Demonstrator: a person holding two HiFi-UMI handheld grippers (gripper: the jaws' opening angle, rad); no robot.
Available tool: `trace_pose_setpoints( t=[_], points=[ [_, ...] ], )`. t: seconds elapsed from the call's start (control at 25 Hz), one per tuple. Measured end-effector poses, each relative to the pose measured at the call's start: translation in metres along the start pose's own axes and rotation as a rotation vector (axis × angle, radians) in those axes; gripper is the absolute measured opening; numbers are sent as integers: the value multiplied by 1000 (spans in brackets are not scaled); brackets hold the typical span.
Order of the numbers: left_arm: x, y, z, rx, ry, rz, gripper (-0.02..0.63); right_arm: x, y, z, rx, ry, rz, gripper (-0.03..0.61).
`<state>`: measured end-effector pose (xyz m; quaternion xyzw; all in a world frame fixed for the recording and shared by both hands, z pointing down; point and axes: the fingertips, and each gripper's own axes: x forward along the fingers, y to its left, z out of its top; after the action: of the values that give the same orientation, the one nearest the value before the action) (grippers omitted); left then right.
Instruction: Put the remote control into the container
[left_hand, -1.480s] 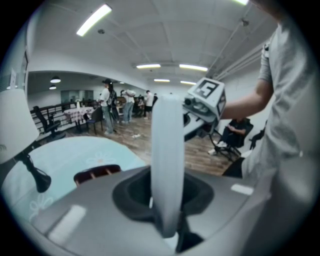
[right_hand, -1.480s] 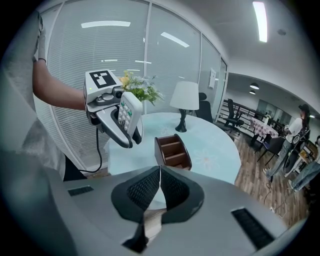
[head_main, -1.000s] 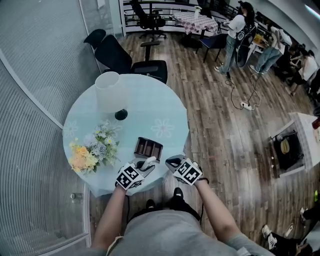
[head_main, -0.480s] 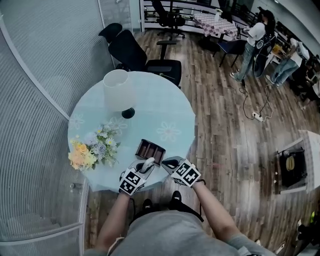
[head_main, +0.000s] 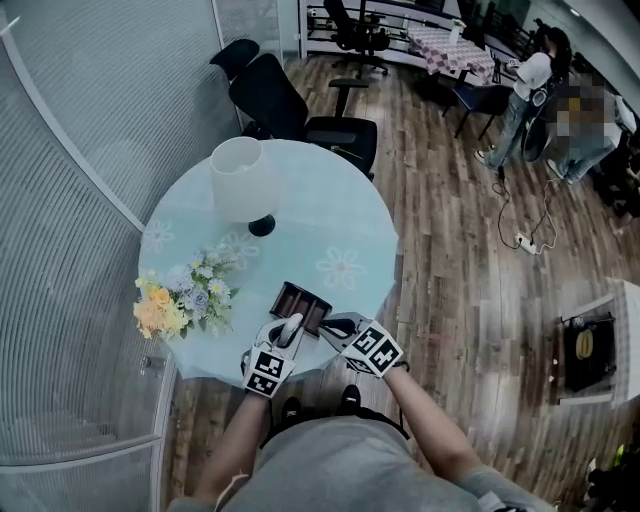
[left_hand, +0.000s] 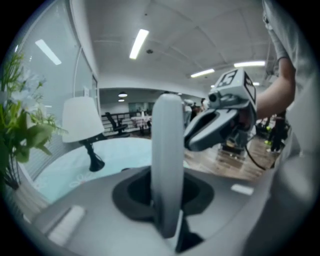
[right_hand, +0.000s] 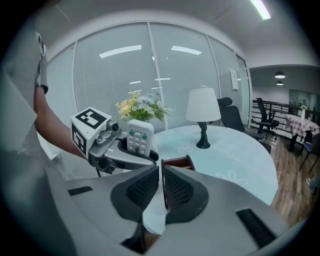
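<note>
The left gripper (head_main: 279, 350) is clamped on the white rectangular remote control with green and grey buttons (head_main: 292, 327). Its jaws stand partly apart, pressing the remote's lower part from both sides. In the left gripper view the remote (left_hand: 167, 165) rises edge-on from between the jaw pads. From the right gripper view it stands upright with its keypad (right_hand: 139, 137) showing.

The remote is at the near edge of the dark brown rectangular container (head_main: 298, 300), on its left side, and not inside it. Whether it touches the rim cannot be told.

The right gripper (head_main: 338, 326) has its jaws pressed together with nothing between them, as its own view shows (right_hand: 161, 186). Its tips are just beside the container's near right corner. That corner (right_hand: 178, 162) shows directly past them.

The container sits on the round table with a pale blue flowered cloth (head_main: 330, 220). Left of the container lies a bunch of yellow and white artificial flowers (head_main: 180, 300). Beyond the container stands a white-shaded lamp on a black base (head_main: 240, 182).
</note>
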<state>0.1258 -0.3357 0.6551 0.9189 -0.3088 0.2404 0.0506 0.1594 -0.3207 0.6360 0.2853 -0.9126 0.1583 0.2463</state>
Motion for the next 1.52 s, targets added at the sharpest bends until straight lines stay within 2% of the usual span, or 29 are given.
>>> trace_pose_setpoints(
  t=[0.12,0.2,0.44,0.52,0.68,0.8,1.16,1.52],
  points=[
    [0,1,1,6,12,43,68,-1,1,8,28,-45,15,38],
    [-2,1,2,6,12,69,69,0,6,13,42,-74,37,117],
    [-3,-3,4,2,2,126,69,-7,25,36,108,-204,126,250],
    [-3,-4,4,12,8,140,69,-6,34,45,136,-239,167,272],
    [-2,-2,13,33,5,187,69,-4,42,55,179,-271,204,281],
    [-1,-1,18,38,-8,190,69,-3,42,61,218,-301,218,281],
    [3,-10,30,40,-38,169,69,-5,32,75,248,-377,163,279],
    [2,-18,26,41,-31,165,71,-6,34,71,254,-385,151,262]
  ],
)
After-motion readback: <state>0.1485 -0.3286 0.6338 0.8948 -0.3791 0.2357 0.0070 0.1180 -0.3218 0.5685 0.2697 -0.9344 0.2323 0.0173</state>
